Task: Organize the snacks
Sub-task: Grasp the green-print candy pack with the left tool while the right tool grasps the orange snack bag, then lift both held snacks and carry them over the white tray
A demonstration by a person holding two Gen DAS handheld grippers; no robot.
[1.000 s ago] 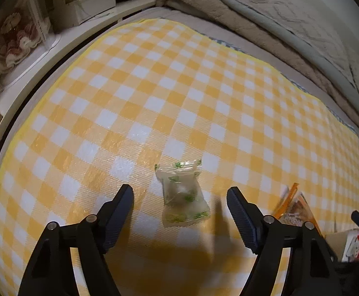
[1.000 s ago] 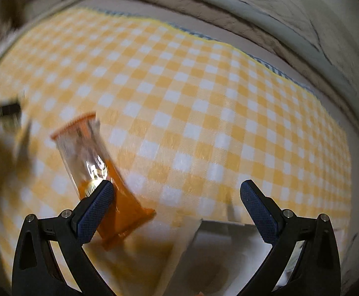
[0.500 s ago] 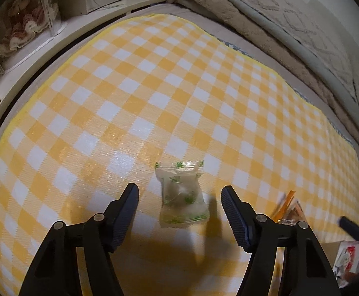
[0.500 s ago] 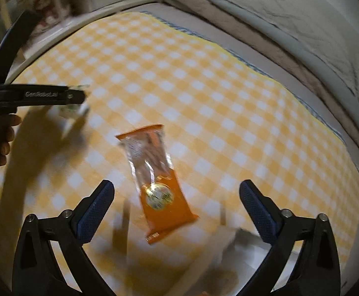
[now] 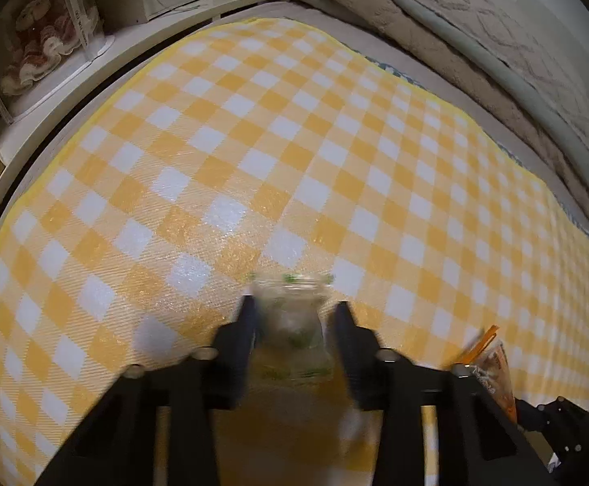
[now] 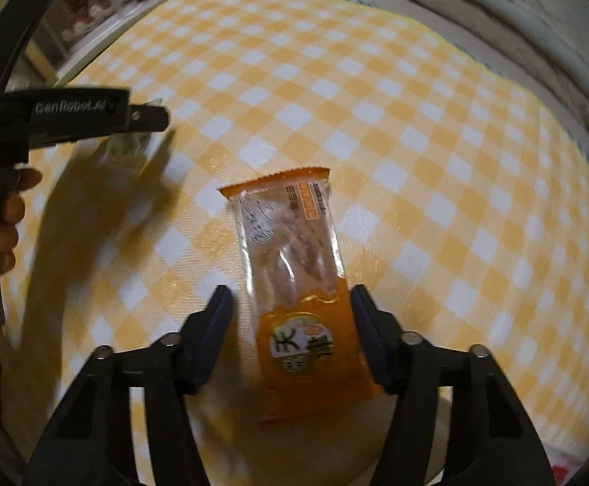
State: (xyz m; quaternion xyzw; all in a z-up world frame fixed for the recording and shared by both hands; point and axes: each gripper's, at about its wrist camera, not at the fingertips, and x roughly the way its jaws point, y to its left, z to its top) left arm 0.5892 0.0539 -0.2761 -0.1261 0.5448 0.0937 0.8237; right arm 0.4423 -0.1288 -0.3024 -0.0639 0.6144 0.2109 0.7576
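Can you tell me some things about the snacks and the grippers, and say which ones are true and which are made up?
1. The left gripper is shut on the small clear candy packet. True.
2. The orange snack packet lies between the right gripper's fingers. True.
3. The tablecloth is blue with stripes. False: it is yellow and white checks.
4. The right gripper is lifting the orange snack packet high. False: the packet lies on the cloth, jaws closing.

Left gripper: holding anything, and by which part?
Yes. The left gripper is shut on the clear candy packet, fingers pressing its two side edges near the middle.
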